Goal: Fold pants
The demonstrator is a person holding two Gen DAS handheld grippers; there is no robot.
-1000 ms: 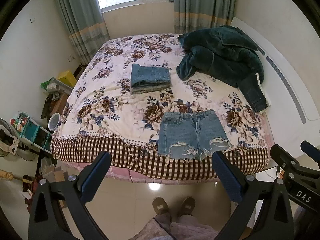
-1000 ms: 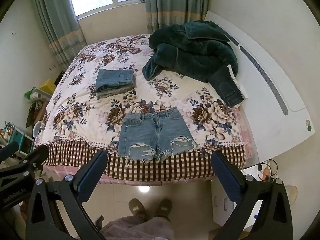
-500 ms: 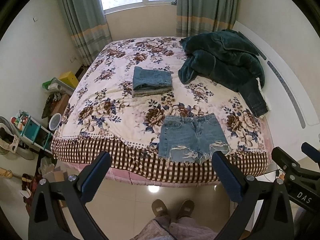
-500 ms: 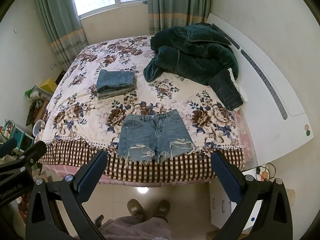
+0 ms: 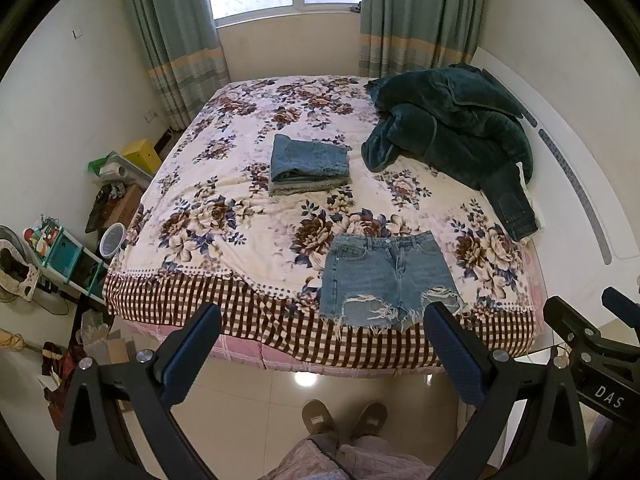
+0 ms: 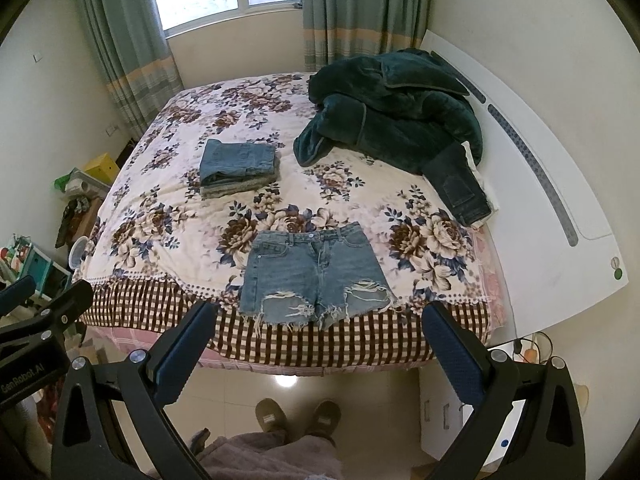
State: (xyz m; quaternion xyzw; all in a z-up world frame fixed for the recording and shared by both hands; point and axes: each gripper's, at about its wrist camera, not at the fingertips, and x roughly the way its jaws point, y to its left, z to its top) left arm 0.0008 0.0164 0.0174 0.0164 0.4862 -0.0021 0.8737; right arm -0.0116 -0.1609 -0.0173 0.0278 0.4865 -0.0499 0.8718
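Light blue ripped denim shorts (image 5: 386, 278) lie flat, waistband away from me, at the near edge of the floral bed; they also show in the right wrist view (image 6: 314, 274). My left gripper (image 5: 322, 336) is open and empty, held above the floor short of the bed. My right gripper (image 6: 318, 334) is open and empty too, beside it. Both are apart from the shorts. A stack of folded jeans (image 5: 310, 164) sits mid-bed, also in the right wrist view (image 6: 238, 168).
A dark green quilted coat with dark jeans (image 5: 452, 128) is heaped at the bed's right, by the white headboard (image 6: 560, 208). Shelves and clutter (image 5: 60, 248) stand left of the bed. My slippered feet (image 5: 344, 420) are on the tiled floor.
Both views have pulled back and up slightly, so the bed and shorts sit a little lower and farther. Both grippers stay open; nothing on the bed has moved.
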